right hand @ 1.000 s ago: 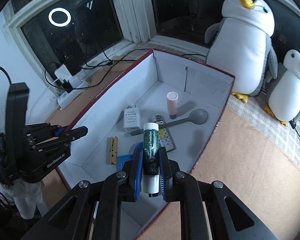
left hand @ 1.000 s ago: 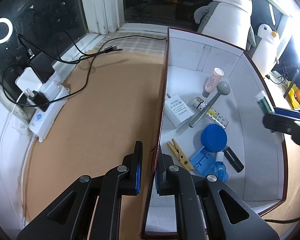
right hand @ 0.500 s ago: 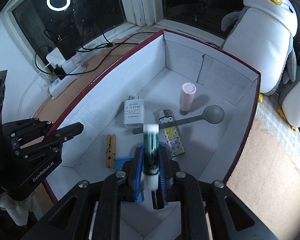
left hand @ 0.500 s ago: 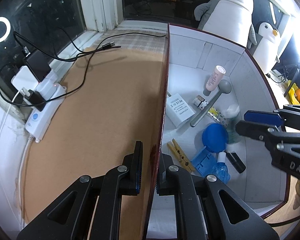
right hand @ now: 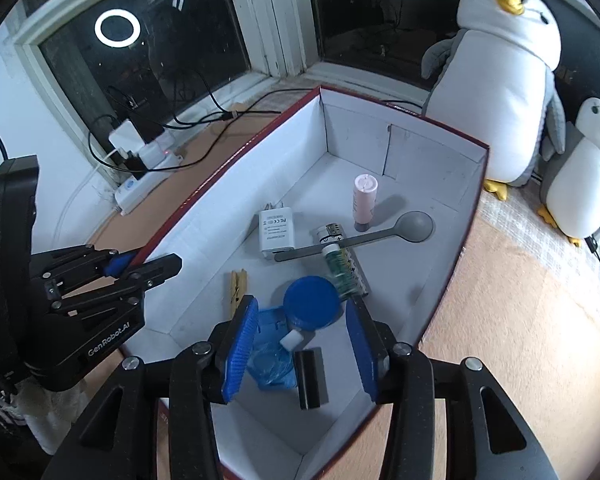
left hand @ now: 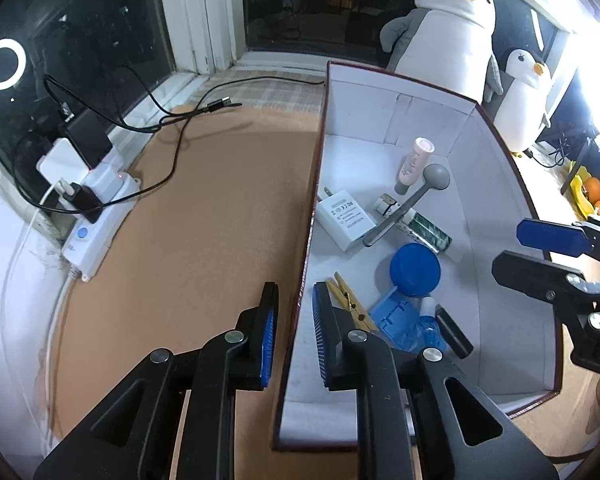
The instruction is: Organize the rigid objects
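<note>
A white-lined, red-edged box (left hand: pixel 320 152) (right hand: pixel 260 140) stands on the brown table. A green tube (left hand: pixel 426 232) (right hand: pixel 342 270) lies loose inside it, between the grey spoon (right hand: pixel 380 236) and the blue lid (right hand: pixel 312 302). My right gripper (right hand: pixel 301 303) (left hand: pixel 516 248) hovers over the box's near end, jaws opening, with nothing between the pads. My left gripper (left hand: pixel 295 292) (right hand: pixel 148 266) straddles the box's left wall. Its jaws are opening, and a small gap shows on each side of the wall. A white charger (left hand: pixel 346 218), a pink tube (left hand: pixel 414 160) and a wooden clothespin (left hand: pixel 348 300) also lie in the box.
A power strip (left hand: pixel 96 224) with plugs and trailing black cables sits on the left by the window. A large plush penguin (right hand: pixel 504 80) and a small one (right hand: pixel 584 176) stand behind and right of the box. A black block (right hand: pixel 310 376) and blue plastic pieces lie at the box's near end.
The right gripper's jaws spread and the green tube dropped from them into the box. The left gripper's pads came slightly off the box wall they were pinching.
</note>
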### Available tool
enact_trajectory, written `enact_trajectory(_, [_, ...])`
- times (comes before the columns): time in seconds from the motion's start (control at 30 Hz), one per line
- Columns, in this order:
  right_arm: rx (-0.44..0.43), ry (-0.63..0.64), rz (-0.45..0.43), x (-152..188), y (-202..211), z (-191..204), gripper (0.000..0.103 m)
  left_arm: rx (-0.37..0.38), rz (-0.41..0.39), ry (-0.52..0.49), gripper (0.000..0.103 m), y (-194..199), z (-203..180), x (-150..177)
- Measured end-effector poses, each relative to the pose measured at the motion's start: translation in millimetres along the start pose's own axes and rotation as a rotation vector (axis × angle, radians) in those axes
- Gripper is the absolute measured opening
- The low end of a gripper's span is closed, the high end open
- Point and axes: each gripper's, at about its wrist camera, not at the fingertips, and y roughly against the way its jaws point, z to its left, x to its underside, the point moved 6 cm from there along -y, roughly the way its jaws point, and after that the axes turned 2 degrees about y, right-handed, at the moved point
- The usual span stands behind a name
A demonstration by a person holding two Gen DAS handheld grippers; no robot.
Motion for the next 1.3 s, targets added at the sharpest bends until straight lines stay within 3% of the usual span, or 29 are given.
enact_trajectory(0.17, [0.012, -0.015, -0.041, 9.4, 20.2, 2.7, 0.049, -0.01, -0.028, -0.007, 0.016, 17.5, -2.8, 1.8])
enact_trajectory(0.23, [0.023, -0.027, -0.061, 14.0, 30.0, 2.1, 0.051, -0.013, -0.038, -0.006, 0.021, 24.6, -3.3, 3.5])
enact_trajectory(0.3, [0.036, -0.036, -0.08, 18.2, 38.1, 1.5, 0.057, -0.014, -0.053, -0.003, 0.034, 34.0, -3.9, 5.4])
enact_trajectory(0.33, [0.044, -0.043, -0.091, 21.0, 43.2, 1.2, 0.062, -0.017, -0.062, -0.005, 0.035, 38.4, -4.2, 6.1])
enact_trajectory(0.53, [0.084, -0.072, -0.153, 38.3, 71.9, 0.4, 0.066, -0.023, -0.104, -0.02, 0.049, 65.2, -10.1, 14.1])
enact_trajectory(0.67, [0.116, -0.093, -0.183, 49.7, 88.6, -3.6, 0.072, -0.027, -0.129, -0.024, 0.052, 81.0, -13.6, 17.4])
enact_trajectory(0.77, [0.141, -0.111, -0.202, 57.4, 98.8, -6.8, 0.073, -0.018, -0.143, -0.027, 0.065, 90.7, -16.7, 19.4])
enact_trajectory(0.97, [0.179, -0.147, -0.24, 69.0, 113.2, -12.7, 0.079, -0.015, -0.168, -0.044, 0.071, 106.6, -24.1, 24.0])
enact_trajectory(1.3, [0.2, -0.157, -0.261, 75.4, 127.4, -14.7, 0.081, 0.003, -0.184, -0.052, 0.071, 119.1, -32.0, 27.8])
